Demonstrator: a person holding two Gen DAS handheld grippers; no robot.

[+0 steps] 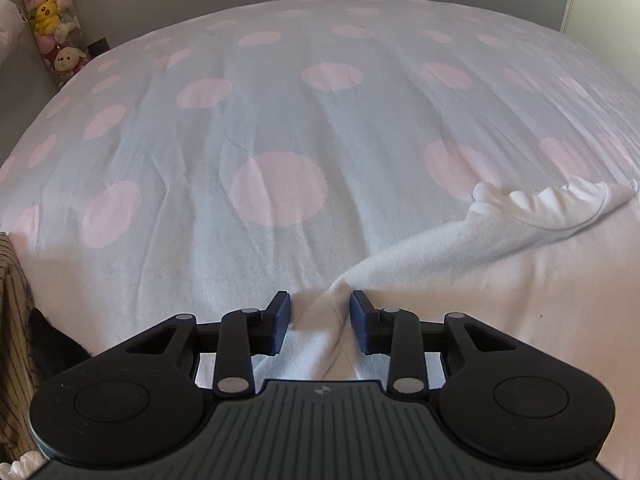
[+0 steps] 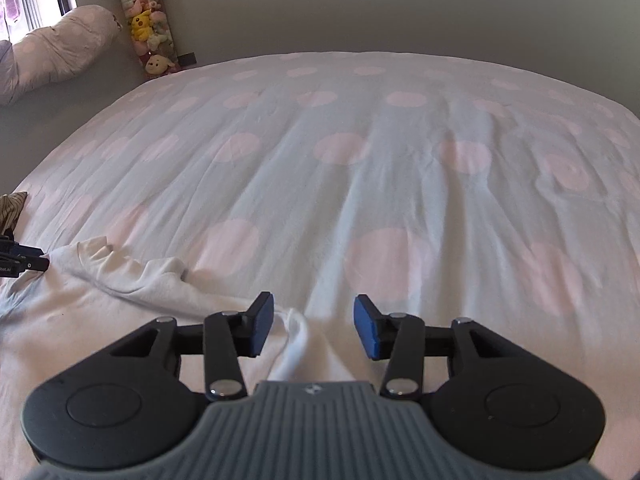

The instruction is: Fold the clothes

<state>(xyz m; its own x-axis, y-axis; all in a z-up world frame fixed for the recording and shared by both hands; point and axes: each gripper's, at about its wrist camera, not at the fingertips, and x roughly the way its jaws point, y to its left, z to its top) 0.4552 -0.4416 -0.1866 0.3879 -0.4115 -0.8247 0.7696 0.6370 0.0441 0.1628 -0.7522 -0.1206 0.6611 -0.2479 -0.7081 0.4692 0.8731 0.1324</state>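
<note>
Left tool [image 1: 320, 322] is open, with a bunched corner of the white shirt [image 1: 460, 256] between its fingers, not pinched yet. Right tool [image 2: 314, 326] is open too, over another shirt edge. I think folding has hardly begun: the shirt lies crumpled near the front of the bed [image 1: 280, 100], and every fold is left to do. Striped cloth [image 1: 12, 320] sits at the far left. Past the shirt, the dotted sheet gives lots of room.
</note>
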